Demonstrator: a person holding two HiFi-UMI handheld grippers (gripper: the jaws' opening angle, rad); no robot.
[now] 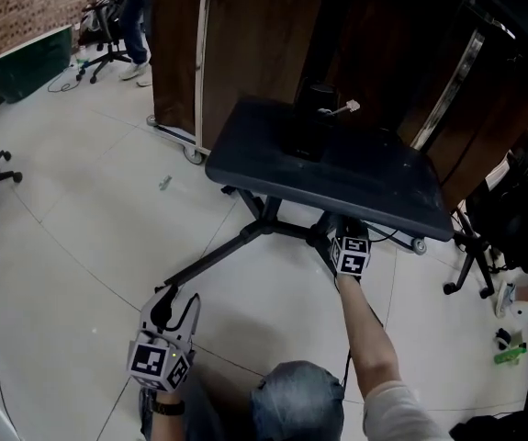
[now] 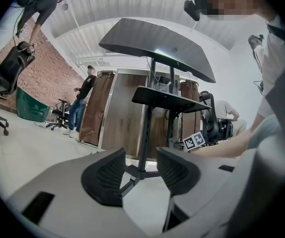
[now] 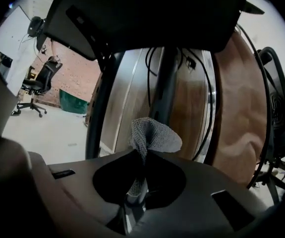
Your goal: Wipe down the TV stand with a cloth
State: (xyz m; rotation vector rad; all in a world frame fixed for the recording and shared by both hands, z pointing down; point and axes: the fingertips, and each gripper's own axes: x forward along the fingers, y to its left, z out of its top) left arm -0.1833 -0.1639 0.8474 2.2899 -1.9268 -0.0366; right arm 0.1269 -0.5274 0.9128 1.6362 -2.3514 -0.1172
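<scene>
Right gripper (image 3: 141, 157) is pinching its jaws together on a gathered fold of the cloth (image 3: 154, 135), a light, limp mesh that is puffing above the pads and should drape and bunch easily. It is sitting under the shelf of the TV stand (image 1: 374, 182), while the left gripper (image 2: 140, 175) is hanging wide apart and empty near the floor.

Gripper (image 3: 138, 175) pinches grey cloth (image 3: 154, 137) (mesh weave).
</scene>
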